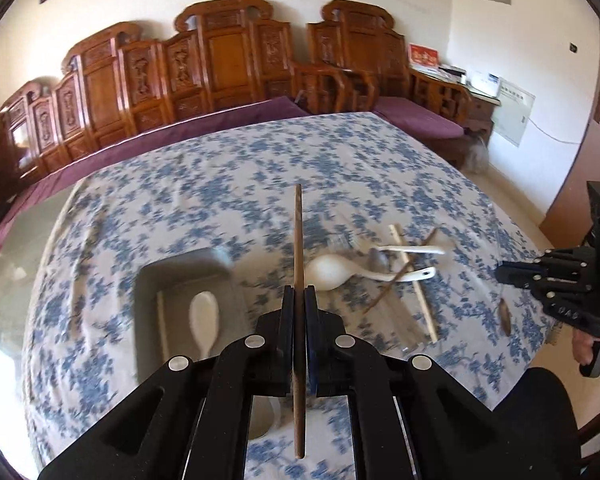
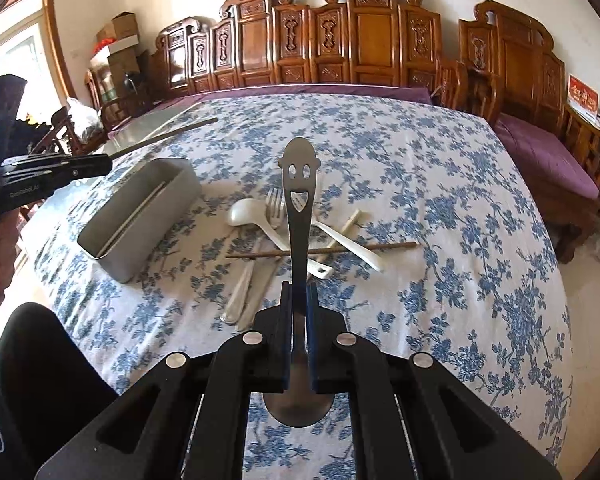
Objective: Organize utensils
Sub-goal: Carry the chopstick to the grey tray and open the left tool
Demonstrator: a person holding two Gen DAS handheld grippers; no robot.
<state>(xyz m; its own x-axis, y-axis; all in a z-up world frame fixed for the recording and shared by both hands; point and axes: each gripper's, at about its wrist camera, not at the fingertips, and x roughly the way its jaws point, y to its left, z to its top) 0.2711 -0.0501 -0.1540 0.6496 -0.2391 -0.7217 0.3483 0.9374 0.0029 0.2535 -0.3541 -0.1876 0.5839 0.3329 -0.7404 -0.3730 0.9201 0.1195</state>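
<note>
My left gripper (image 1: 299, 300) is shut on a dark brown chopstick (image 1: 298, 240) that stands up between its pads, above the table. Just left of it stands a grey box (image 1: 188, 276) holding a white spoon (image 1: 204, 320) and a pale chopstick (image 1: 162, 320). My right gripper (image 2: 299, 300) is shut on a metal spoon (image 2: 298, 200) with a smiling face cut into its handle. Beyond it lies a loose pile: a white ladle spoon (image 2: 248, 212), a fork (image 2: 274, 204), a second brown chopstick (image 2: 324, 250), a pale chopstick (image 2: 348, 224). The left gripper (image 2: 56, 172) hovers by the grey box (image 2: 140, 216).
A blue-flowered cloth (image 2: 440, 200) covers the table; bare glass shows at its far left corner (image 2: 140, 132). A carved wooden bench with purple cushions (image 2: 540, 152) runs behind and to the right. The person's dark-clad knee (image 2: 40, 360) is at the near edge.
</note>
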